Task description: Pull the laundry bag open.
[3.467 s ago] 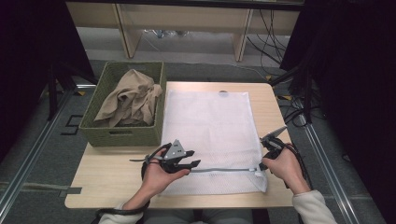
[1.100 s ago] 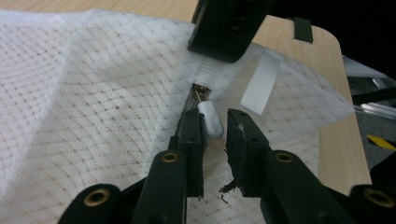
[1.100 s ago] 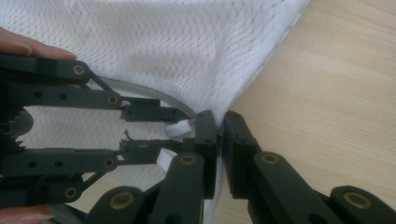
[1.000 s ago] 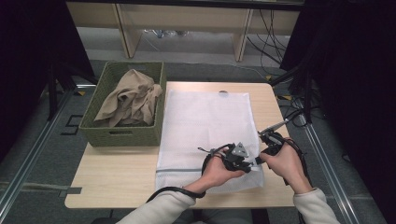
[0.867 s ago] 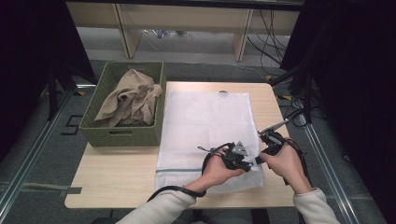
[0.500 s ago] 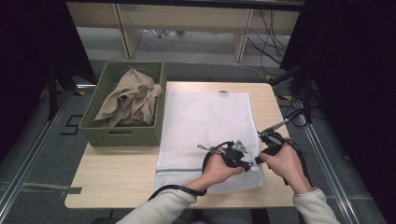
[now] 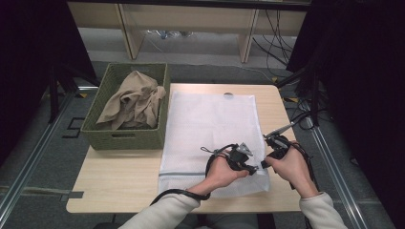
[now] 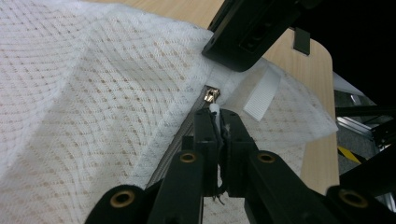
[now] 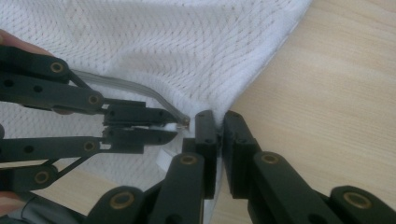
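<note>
White mesh bag (image 7: 210, 129): soft open-weave cloth w/ grey zip tape & small shiny metal slider (image 8: 211, 96), lying on matt pale wood-grain table (image 7: 119, 176); green basket (image 7: 125, 136) coarse woven, tan cloth (image 7: 131, 100) inside crumpled; gripper jaws matt black plastic, brass-look rivets.

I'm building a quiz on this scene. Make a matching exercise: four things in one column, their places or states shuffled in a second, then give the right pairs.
Things:
1. beige cloth
2. white mesh bag
3. left gripper
4. right gripper

Places or states:
A. shut on the bag's corner edge
B. spread flat on the table
C. shut on the white zipper pull
D. heaped in the green basket

Pairs: 1-D, 2-B, 3-C, 4-A
</note>
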### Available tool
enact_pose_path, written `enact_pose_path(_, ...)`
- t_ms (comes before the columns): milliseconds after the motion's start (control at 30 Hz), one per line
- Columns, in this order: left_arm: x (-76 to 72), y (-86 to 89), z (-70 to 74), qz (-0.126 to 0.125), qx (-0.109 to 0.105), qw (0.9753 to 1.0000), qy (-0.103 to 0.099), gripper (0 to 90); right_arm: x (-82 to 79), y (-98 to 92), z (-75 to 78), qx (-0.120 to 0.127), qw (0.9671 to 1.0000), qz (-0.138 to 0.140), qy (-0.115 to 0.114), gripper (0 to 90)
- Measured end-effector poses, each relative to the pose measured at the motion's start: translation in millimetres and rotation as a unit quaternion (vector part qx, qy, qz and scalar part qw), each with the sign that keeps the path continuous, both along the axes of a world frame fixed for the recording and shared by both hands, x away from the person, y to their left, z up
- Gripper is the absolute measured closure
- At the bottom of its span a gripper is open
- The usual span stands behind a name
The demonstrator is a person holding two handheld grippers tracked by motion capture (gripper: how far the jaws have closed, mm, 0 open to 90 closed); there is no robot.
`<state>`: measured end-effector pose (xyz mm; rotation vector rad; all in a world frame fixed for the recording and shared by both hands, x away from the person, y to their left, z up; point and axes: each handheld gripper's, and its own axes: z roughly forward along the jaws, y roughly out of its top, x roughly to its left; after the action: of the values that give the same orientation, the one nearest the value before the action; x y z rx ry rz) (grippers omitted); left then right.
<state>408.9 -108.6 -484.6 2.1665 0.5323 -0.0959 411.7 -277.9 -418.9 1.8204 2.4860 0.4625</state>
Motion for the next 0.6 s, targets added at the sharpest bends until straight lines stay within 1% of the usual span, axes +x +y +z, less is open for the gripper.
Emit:
enact_pose_path(33, -0.7, 0.2, 0.4, 0.002, -0.006, 1.0000, 0.004, 86.5, 0.1, -0.5, 0.2, 0.001, 1.0000, 0.000, 0.001, 86.3)
enact_pose_path(133, -1.2, 2.0, 1.5, 0.002, -0.006, 1.0000, 0.004, 86.6, 0.1, -1.0, 0.7, 0.004, 1.0000, 0.000, 0.002, 86.4)
enact_pose_path(167, -2.3, 3.2, 1.8, 0.000, -0.004, 1.0000, 0.001, 86.6, -0.8, 0.2, 1.8, 0.005, 0.9998, -0.011, 0.016, 86.4)
enact_pose_path(200, -3.0, 3.6, 1.4, -0.001, -0.004, 1.0000, 0.000, 86.6, -0.1, -1.0, 0.1, 0.006, 1.0000, -0.001, 0.007, 86.4)
enact_pose_path(233, -3.0, 3.6, 1.4, -0.001, -0.004, 1.0000, 0.000, 86.6, 0.2, -1.5, -0.9, 0.003, 1.0000, 0.001, 0.004, 86.4)
enact_pose_path(267, -3.7, 5.0, 1.0, -0.002, 0.005, 1.0000, -0.006, 86.6, 0.2, -1.8, -1.4, -0.001, 1.0000, 0.000, 0.006, 86.4)
enact_pose_path(300, -3.7, 5.0, 1.0, -0.002, 0.005, 1.0000, -0.006, 86.6, 0.2, -1.8, -1.4, -0.001, 1.0000, 0.000, 0.006, 86.4)
enact_pose_path(333, -3.5, 6.8, 0.6, -0.002, 0.010, 0.9999, -0.009, 86.6, 0.3, -2.3, -2.4, -0.003, 1.0000, -0.007, 0.006, 86.4)
enact_pose_path(367, -3.7, 7.6, 0.5, -0.002, 0.010, 0.9999, -0.009, 86.6, 0.5, -3.0, -3.0, -0.004, 1.0000, -0.006, 0.004, 86.4)
enact_pose_path(400, -4.1, 7.8, 0.2, -0.002, 0.007, 1.0000, -0.006, 86.6, 0.0, -2.0, -2.7, 0.000, 0.9999, -0.013, 0.010, 86.4)
enact_pose_path(433, -3.7, 8.3, 0.2, -0.003, 0.008, 0.9999, -0.006, 86.6, -1.2, 0.6, -0.7, 0.000, 0.9994, -0.029, 0.022, 86.4)
enact_pose_path(500, -4.2, 8.2, 0.3, -0.002, 0.006, 1.0000, -0.007, 86.5, -1.5, 1.6, -0.4, 0.000, 0.9992, -0.032, 0.025, 86.4)
enact_pose_path(533, -4.4, 8.2, -0.1, -0.002, 0.003, 1.0000, -0.005, 86.5, -1.3, 1.4, -1.0, -0.003, 0.9994, -0.028, 0.020, 86.5)
enact_pose_path(567, -4.8, 9.2, 0.7, -0.005, 0.007, 0.9999, -0.010, 86.6, -1.3, 1.3, -0.9, 0.000, 0.9992, -0.031, 0.026, 86.4)
enact_pose_path(600, -4.8, 9.2, 0.7, -0.005, 0.007, 0.9999, -0.010, 86.6, -1.3, 1.3, -0.9, 0.000, 0.9992, -0.031, 0.026, 86.4)
